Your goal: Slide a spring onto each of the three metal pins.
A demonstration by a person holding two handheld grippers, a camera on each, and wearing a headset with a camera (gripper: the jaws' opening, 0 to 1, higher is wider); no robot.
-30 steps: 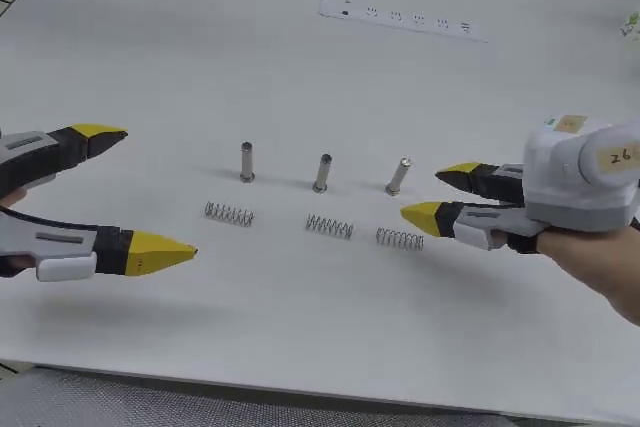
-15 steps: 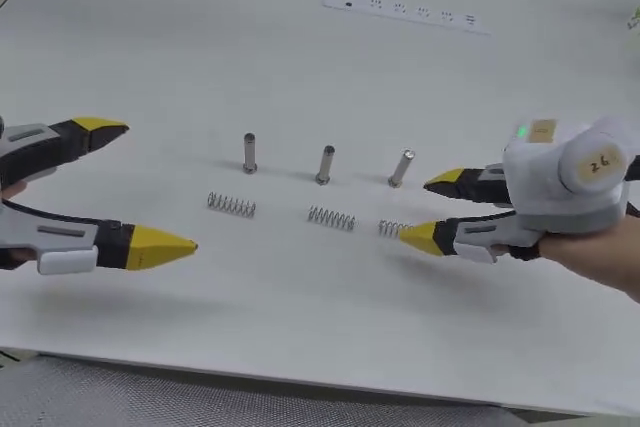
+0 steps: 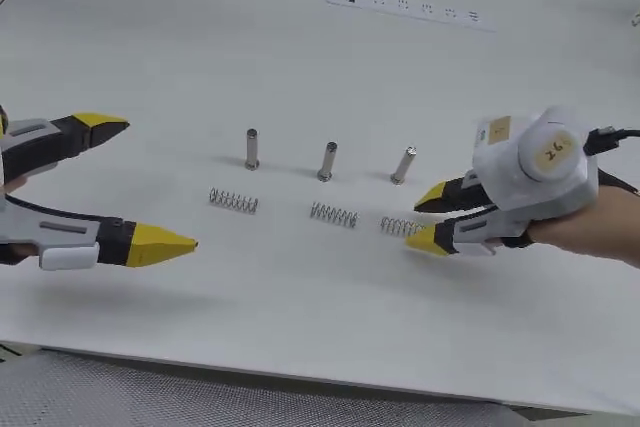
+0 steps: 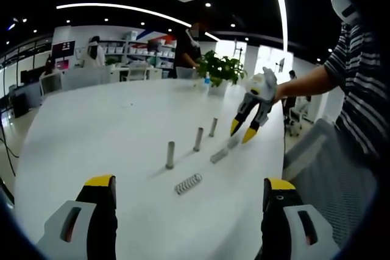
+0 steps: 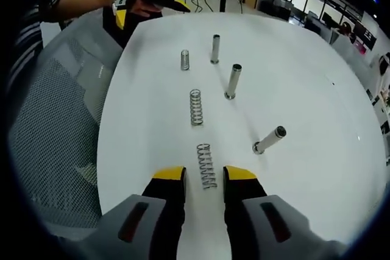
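Three metal pins stand in a row on the white table [image 3: 300, 317]: left pin [image 3: 252, 147], middle pin [image 3: 328, 160], right pin [image 3: 403, 164]. A spring lies in front of each: left spring [image 3: 233, 201], middle spring [image 3: 333, 215], right spring [image 3: 398, 227]. My right gripper [image 3: 425, 218] is open, with its yellow tips on either side of the right spring's end. In the right gripper view that spring [image 5: 206, 165] runs in between the tips of the right gripper [image 5: 205, 175]. My left gripper [image 3: 150, 184] hangs wide open at the left, apart from everything.
A white power strip [image 3: 410, 5] lies at the table's far side. The near table edge [image 3: 300, 372] runs along the bottom, with a grey mesh chair below it. In the left gripper view people, desks and a green plant [image 4: 219, 68] stand beyond the table.
My right gripper has moved left and down to the right spring, and its tips now flank the spring's end. The left gripper has stayed put.
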